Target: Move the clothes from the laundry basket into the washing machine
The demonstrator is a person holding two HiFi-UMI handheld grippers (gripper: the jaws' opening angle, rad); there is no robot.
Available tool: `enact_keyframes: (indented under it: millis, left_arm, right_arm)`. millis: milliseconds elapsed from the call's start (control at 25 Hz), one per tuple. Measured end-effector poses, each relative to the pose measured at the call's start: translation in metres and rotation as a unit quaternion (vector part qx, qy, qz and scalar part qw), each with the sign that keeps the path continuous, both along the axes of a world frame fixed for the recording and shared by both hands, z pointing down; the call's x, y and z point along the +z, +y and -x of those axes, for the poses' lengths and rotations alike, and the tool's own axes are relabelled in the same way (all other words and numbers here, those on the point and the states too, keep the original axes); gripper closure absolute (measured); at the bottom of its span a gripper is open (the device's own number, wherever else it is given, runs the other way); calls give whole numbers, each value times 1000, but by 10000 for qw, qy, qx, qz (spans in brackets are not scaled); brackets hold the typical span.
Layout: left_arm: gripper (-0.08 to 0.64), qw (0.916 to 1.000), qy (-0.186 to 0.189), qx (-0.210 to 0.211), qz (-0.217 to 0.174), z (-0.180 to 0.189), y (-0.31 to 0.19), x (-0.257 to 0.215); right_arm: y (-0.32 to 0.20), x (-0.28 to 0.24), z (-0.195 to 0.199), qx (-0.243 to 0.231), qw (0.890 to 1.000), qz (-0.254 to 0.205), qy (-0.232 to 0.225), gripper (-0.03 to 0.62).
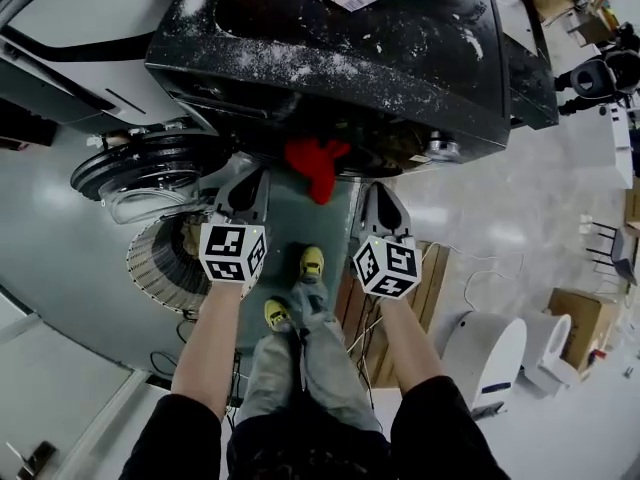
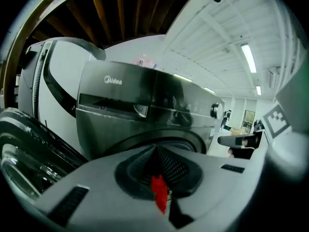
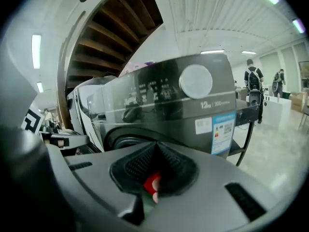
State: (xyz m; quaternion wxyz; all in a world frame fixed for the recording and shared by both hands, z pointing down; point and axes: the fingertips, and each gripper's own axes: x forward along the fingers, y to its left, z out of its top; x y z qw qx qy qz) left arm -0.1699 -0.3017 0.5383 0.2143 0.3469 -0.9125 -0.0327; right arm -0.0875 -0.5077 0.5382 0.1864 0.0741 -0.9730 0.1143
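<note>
Just in front of the dark grey front-loading washing machine [image 1: 330, 58], my left claw [image 1: 258, 176] and right claw [image 1: 366, 194] both clamp one crumpled red cloth garment [image 1: 315, 163], out of the white slatted laundry basket [image 1: 160, 265] but, I judge, not yet in the drum.

Person's wearing a black top with short sleeves [image 1: 172, 440] down at 7 and 5 o'clock in the head view. Grey trousers [image 1: 312, 368] sit at 6, and the yellow shoes [image 1: 312, 261] are near the middle. The left gripper [image 1: 258, 176] and right gripper [image 1: 368, 188] are both light grey plastic shells. Each one carries a white cube [image 1: 232, 253] with black square markers. Up close, the jaws are lined with black ribbed pads [image 2: 176, 168], and there are dark slots [image 2: 71, 204] in the grey shell.
</note>
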Motion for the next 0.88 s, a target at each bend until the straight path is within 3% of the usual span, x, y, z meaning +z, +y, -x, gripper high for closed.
enact_keyframes:
  millis: [400,680,880]
  left_arm:
    - [549,9996,-113,-117,-251,-19,50,-97]
    - [549,9985,-519,167,25,-45,65,-155]
    - [549,9982,-585,146,-32,-61,76,-189]
  right_arm:
    - [31,-105,-28,38,9998,-28,-171,589]
    - [41,-170,-50,-57,9987,-166,-485,588]
    - [38,-200,-72,53,9984,-172,-530,589]
